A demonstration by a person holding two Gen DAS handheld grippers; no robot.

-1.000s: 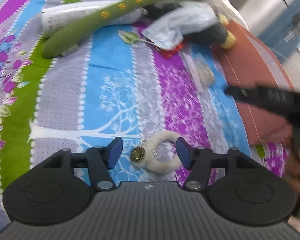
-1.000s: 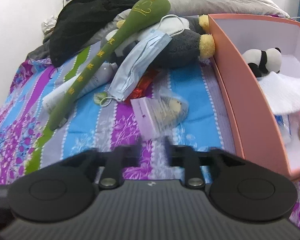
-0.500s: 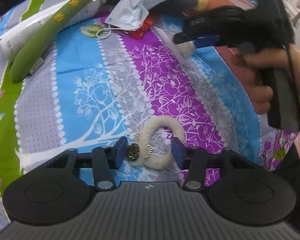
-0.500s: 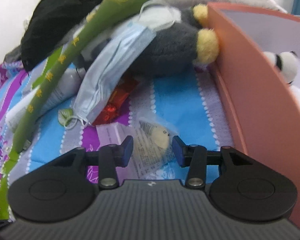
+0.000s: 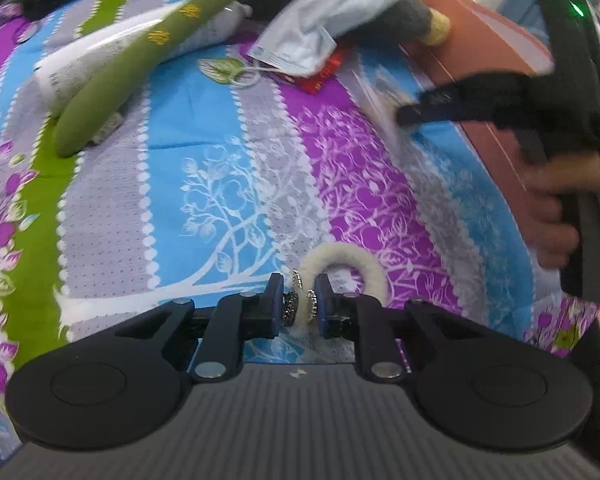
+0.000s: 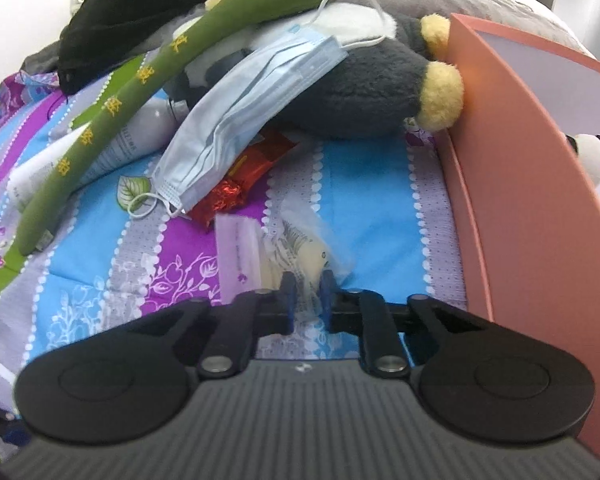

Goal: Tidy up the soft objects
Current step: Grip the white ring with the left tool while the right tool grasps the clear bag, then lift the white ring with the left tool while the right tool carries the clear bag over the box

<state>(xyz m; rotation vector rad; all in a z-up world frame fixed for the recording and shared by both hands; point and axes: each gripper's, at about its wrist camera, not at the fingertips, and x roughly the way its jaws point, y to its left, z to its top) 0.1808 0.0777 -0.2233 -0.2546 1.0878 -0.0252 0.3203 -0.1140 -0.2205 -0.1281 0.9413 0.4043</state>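
**Both grippers closing on small items on the bed**

Your left gripper (image 5: pixel 298 307) points down at the striped floral bedspread (image 5: pixel 204 168). Its fingers (image 5: pixel 274 308) are narrowed and closing, with the beaded end of the white fluffy ring (image 5: pixel 342 266) between the blue pads; the beads look touched on both sides, and the rest of the ring arcs away to the right, lying on the bed.

Your right gripper (image 6: pixel 307 294) is also angled down at the bed, just left of the pink box (image 6: pixel 512 184). Its fingers (image 6: pixel 288 296) are close together and closing on the near edge of the clear packet (image 6: pixel 300 248), which holds a pale yellow item and lies on the bed; the plastic sits between the pads and seems pinched. From the left view that gripper is a blur with your hand (image 5: pixel 548 216) on its handle.

Beyond the packet lie a red wrapper (image 6: pixel 240 176) and a blue mask (image 6: pixel 252 108), draped over a grey plush (image 6: pixel 360 92) whose yellow foot touches the box wall. A long green plush (image 6: pixel 148 80) slants across a white tube (image 6: pixel 60 156). Inside the box, part of a panda (image 6: pixel 588 152) shows.
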